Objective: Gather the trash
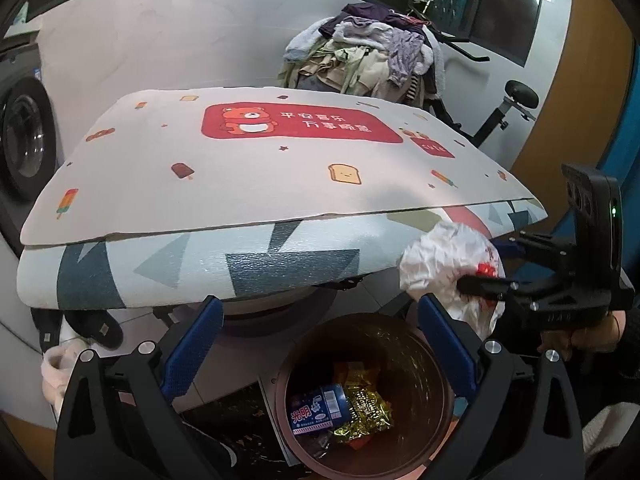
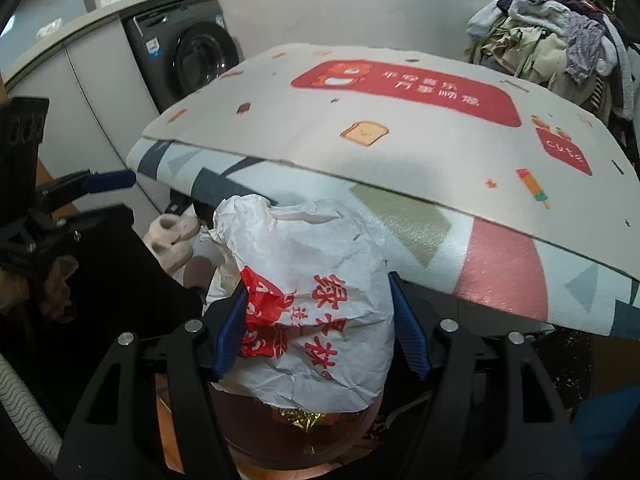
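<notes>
My right tool (image 2: 316, 324) is clamped on a crumpled white paper bag (image 2: 308, 292) with red print; in its own view one blue pad presses each side of the bag, which bulges up and forward past the fingertips. Seen from the left wrist, that bag (image 1: 448, 264) hangs at the right, just beyond the far right edge of the brown trash bin (image 1: 436, 364), with a hand (image 1: 576, 332) gripping the right tool's handle. My left tool (image 1: 320, 348) stands wide apart with nothing between its pads, over the bin's mouth. Inside the bin lie a blue carton (image 1: 320, 408) and a gold foil wrapper (image 1: 364, 404). Beyond both tools the surface (image 1: 248, 168) carries a patterned mat, with a pile of clothes (image 1: 364, 56) farther back.
</notes>
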Demonstrator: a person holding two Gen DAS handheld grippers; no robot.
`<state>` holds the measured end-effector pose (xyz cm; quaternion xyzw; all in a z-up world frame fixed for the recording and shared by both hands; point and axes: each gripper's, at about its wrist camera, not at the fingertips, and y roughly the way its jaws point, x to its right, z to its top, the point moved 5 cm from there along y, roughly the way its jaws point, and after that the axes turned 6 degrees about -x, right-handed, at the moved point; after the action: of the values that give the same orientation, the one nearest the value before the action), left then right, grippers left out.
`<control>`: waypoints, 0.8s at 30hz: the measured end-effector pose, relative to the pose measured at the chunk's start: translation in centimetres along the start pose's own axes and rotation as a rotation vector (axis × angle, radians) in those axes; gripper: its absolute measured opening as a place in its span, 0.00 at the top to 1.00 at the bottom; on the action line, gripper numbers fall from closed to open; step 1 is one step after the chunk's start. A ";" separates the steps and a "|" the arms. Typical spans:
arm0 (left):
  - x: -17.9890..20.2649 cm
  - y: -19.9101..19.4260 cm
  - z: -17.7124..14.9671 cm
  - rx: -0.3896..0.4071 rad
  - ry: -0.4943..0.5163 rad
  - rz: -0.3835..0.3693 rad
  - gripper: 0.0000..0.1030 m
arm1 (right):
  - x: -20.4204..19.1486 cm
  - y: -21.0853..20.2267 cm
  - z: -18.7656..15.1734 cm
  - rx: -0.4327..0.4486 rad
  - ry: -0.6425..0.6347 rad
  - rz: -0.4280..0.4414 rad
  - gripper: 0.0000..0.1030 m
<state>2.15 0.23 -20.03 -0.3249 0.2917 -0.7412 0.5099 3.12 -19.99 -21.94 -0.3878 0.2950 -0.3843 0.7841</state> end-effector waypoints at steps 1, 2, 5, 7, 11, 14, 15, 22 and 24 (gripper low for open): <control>0.0 0.0 0.0 0.000 0.001 0.002 0.07 | -0.2 0.2 -0.1 -0.012 -0.007 0.004 0.34; 0.0 0.0 0.0 -0.001 0.003 0.004 0.07 | -0.4 0.4 -0.1 -0.021 -0.015 0.002 0.34; 0.0 0.1 0.0 -0.006 0.009 0.009 0.07 | -0.8 0.7 -0.2 -0.035 -0.035 -0.005 0.30; 0.0 0.1 -0.1 -0.007 0.009 0.011 0.07 | -0.8 0.8 -0.2 -0.037 -0.037 -0.016 0.18; -0.2 0.2 -0.1 -0.009 0.001 0.017 0.07 | -0.3 0.5 0.0 -0.023 -0.013 -0.045 0.06; -0.2 0.2 -0.1 -0.008 -0.002 0.022 0.07 | 0.6 0.4 0.2 -0.016 0.031 -0.073 0.06; -0.2 0.1 0.0 -0.008 -0.001 0.027 0.07 | 0.8 0.3 0.4 -0.010 0.045 -0.079 0.06; 0.4 -1.7 2.6 0.069 0.071 0.130 0.06 | 2.0 -1.8 2.9 0.053 0.081 -0.185 0.06; 0.6 -2.7 4.0 0.102 0.085 0.157 0.06 | 2.3 -3.0 3.9 0.083 0.086 -0.196 0.06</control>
<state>3.58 0.10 -15.32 -0.2431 0.2996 -0.7258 0.5696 6.19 -21.63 -17.71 -0.3651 0.2728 -0.4873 0.7448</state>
